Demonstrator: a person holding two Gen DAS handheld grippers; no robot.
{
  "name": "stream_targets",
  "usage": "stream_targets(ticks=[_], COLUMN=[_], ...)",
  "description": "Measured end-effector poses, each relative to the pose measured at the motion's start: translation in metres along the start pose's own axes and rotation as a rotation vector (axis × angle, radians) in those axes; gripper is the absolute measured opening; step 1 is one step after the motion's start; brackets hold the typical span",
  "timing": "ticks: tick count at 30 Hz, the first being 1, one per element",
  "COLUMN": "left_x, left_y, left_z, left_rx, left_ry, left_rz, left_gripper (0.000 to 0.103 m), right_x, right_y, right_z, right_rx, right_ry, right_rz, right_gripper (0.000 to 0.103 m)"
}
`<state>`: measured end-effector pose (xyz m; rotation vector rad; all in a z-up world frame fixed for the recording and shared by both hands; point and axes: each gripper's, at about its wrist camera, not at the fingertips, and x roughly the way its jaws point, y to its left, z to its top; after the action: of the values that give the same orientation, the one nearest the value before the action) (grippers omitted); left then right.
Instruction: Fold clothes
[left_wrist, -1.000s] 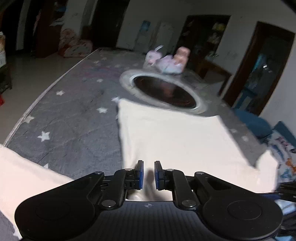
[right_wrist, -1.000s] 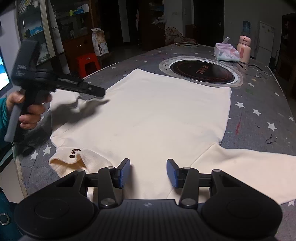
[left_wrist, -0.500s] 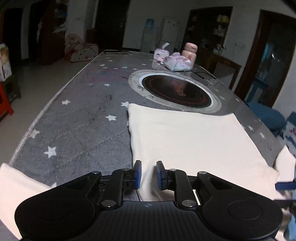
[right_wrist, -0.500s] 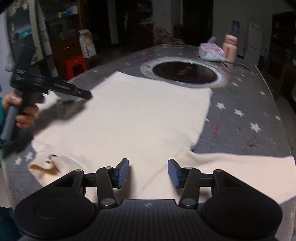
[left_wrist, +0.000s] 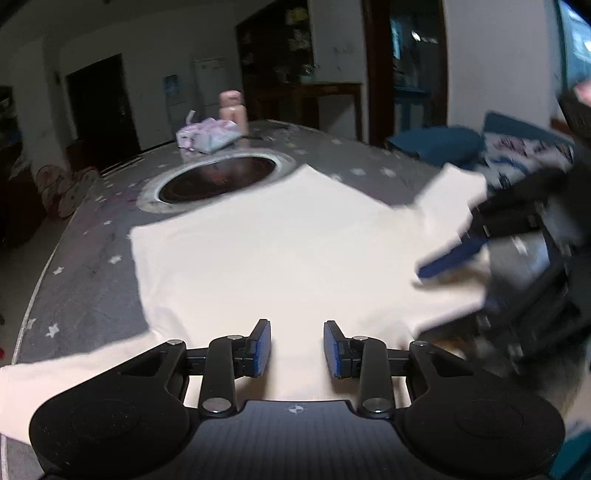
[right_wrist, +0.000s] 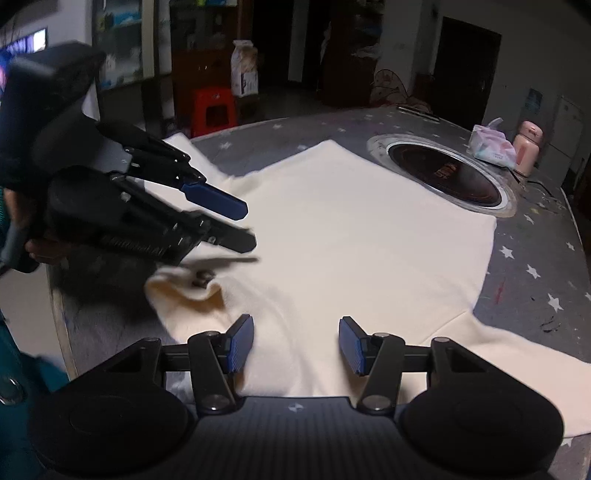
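A cream long-sleeved shirt (left_wrist: 288, 251) lies spread flat on the grey star-patterned table (left_wrist: 88, 280), its collar (right_wrist: 184, 291) rumpled near the front edge. My left gripper (left_wrist: 297, 349) hovers low over the shirt's near part, jaws opening with nothing between them. In the right wrist view that left gripper (right_wrist: 245, 223) hangs just above the collar, held by a hand. My right gripper (right_wrist: 296, 345) sits over the shirt's shoulder area, jaws opening and empty. Its blue fingers (left_wrist: 450, 258) show blurred at the right of the left wrist view. One sleeve (right_wrist: 517, 358) trails right.
A round dark hob (right_wrist: 443, 173) is set into the table beyond the shirt's hem. A tissue pack (right_wrist: 489, 146) and a pink bottle (right_wrist: 528, 147) stand behind it. A red stool (right_wrist: 214, 110) is off the table's left side, a blue seat (left_wrist: 436, 146) off the right.
My left gripper has swung from the shirt's left edge to over its middle near the collar, and its jaws have widened. The right gripper's jaws have widened too.
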<state>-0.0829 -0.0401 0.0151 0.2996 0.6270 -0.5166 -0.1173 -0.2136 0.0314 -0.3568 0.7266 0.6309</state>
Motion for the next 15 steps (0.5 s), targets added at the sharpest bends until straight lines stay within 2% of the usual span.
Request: stream_targets(ticks=[6,12,15], left_x=[-0.004,-0.011,-0.003], left_y=[-0.009,-0.004,-0.008], left_z=[-0.007,0.011,0.017], left_rx=[0.029,-0.003,-0.009], left_ry=[-0.016,-0.067,-0.067], left_rz=[0.014,0.006,-0.016], left_gripper=[0.034,0.034,0.034], right_x=[-0.017,-0.005,-0.012], right_y=[-0.006,-0.007,-0.008], right_z=[0.007,-0.008,-0.009], right_rx=[0.043,0.054,0.085], right_ry=[-0.067,-0.013,-0.042], right_rz=[-0.044,-0.055,-0.056], right_gripper=[0.052,0.052,0.052])
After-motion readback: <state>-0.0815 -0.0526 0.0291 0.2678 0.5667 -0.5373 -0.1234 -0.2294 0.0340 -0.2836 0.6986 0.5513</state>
